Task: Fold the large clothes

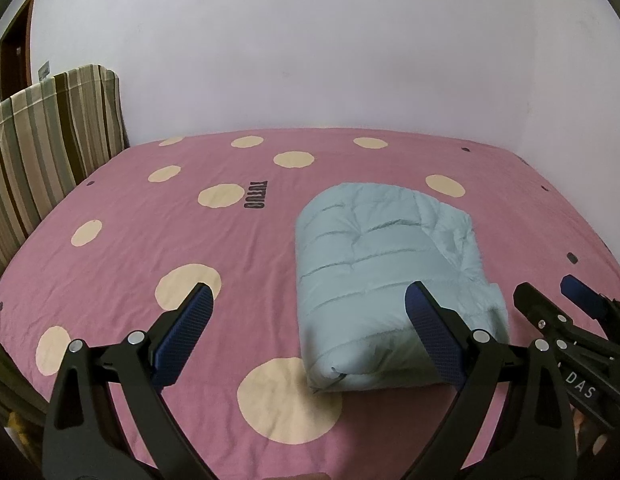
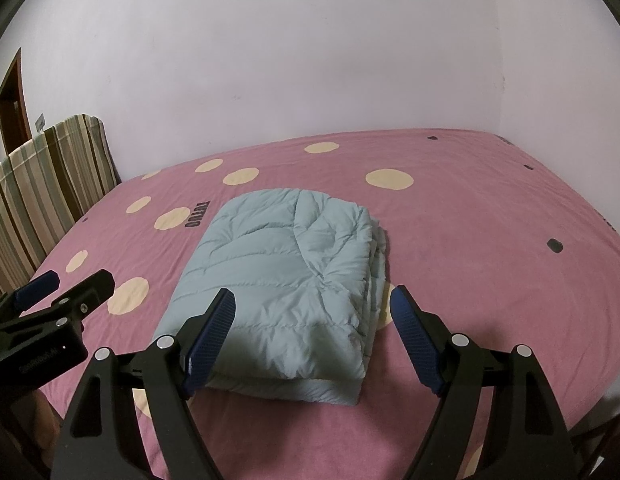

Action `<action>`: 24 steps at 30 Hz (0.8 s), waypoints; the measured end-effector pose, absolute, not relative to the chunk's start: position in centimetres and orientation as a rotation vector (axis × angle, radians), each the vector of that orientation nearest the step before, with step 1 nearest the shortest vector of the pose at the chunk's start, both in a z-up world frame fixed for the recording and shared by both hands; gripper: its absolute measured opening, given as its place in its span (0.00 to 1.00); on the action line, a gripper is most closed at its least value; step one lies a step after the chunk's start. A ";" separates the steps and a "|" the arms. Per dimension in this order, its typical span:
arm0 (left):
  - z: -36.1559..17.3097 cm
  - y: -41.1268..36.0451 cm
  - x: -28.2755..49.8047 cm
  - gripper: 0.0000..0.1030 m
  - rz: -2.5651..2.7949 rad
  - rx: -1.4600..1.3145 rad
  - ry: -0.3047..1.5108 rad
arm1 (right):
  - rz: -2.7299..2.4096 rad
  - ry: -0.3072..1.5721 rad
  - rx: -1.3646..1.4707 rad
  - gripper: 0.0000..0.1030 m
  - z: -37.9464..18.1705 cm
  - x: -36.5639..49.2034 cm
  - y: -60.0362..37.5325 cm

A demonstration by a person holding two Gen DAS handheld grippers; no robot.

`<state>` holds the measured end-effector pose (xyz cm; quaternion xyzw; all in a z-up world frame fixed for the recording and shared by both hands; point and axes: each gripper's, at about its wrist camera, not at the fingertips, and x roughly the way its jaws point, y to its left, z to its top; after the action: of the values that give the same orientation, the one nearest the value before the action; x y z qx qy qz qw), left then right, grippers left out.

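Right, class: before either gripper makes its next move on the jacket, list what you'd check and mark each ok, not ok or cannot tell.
1. Jacket folded into a compact bundle on the bed sheet: ok.
2. Left gripper open, nothing between its fingers: ok.
3. Right gripper open, nothing gripped: ok.
4. Both grippers held clear above the jacket, not touching it: ok.
5. Layers at the jacket's right edge lined up: not ok, they stagger slightly.
6. Sleeves tucked fully inside the fold: cannot tell.
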<state>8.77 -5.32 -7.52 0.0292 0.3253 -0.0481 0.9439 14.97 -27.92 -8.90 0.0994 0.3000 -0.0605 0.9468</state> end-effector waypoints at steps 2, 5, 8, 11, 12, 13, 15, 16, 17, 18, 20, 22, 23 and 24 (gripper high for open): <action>-7.6 -5.3 8.8 0.94 -0.105 0.056 0.668 | -0.125 0.611 0.204 0.76 -9.0 15.0 -27.8; -7.7 -5.2 8.9 0.94 -0.105 0.050 0.677 | -0.127 0.612 0.204 0.76 -9.0 15.0 -27.8; -7.7 -5.2 8.9 0.94 -0.104 0.052 0.675 | -0.125 0.612 0.203 0.76 -9.1 15.1 -27.8; -7.7 -5.3 8.9 0.94 -0.107 0.055 0.673 | -0.122 0.613 0.200 0.76 -9.2 15.2 -27.8; -7.7 -5.3 8.8 0.94 -0.108 0.055 0.673 | -0.120 0.614 0.199 0.76 -9.3 15.2 -27.8; -7.7 -5.3 8.8 0.94 -0.110 0.056 0.672 | -0.119 0.614 0.197 0.76 -9.2 15.2 -27.8; -7.8 -5.3 8.8 0.94 -0.113 0.059 0.670 | -0.117 0.615 0.195 0.76 -9.3 15.2 -27.9; -7.8 -5.3 8.8 0.94 -0.114 0.061 0.669 | -0.115 0.616 0.193 0.76 -9.4 15.3 -28.0; -7.8 -5.3 8.8 0.94 -0.115 0.062 0.668 | -0.114 0.617 0.193 0.76 -9.4 15.3 -28.1; -7.8 -5.3 8.8 0.94 -0.117 0.061 0.668 | -0.114 0.618 0.193 0.76 -9.4 15.3 -28.2; -7.9 -5.2 8.9 0.98 -0.118 0.055 0.674 | -0.112 0.620 0.192 0.76 -9.4 15.4 -28.2; -7.9 -5.1 8.9 0.98 -0.110 0.047 0.674 | -0.111 0.622 0.191 0.76 -9.5 15.5 -28.3; -7.9 -5.1 8.9 0.98 -0.108 0.047 0.672 | -0.111 0.621 0.191 0.76 -9.4 15.4 -28.3; -8.0 -5.1 8.8 0.98 -0.097 0.050 0.669 | -0.111 0.620 0.191 0.76 -9.4 15.4 -28.3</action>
<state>8.85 -5.07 -7.96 0.0243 0.3279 -0.0478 0.9432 15.43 -28.27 -9.42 0.0937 0.3044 -0.0545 0.9463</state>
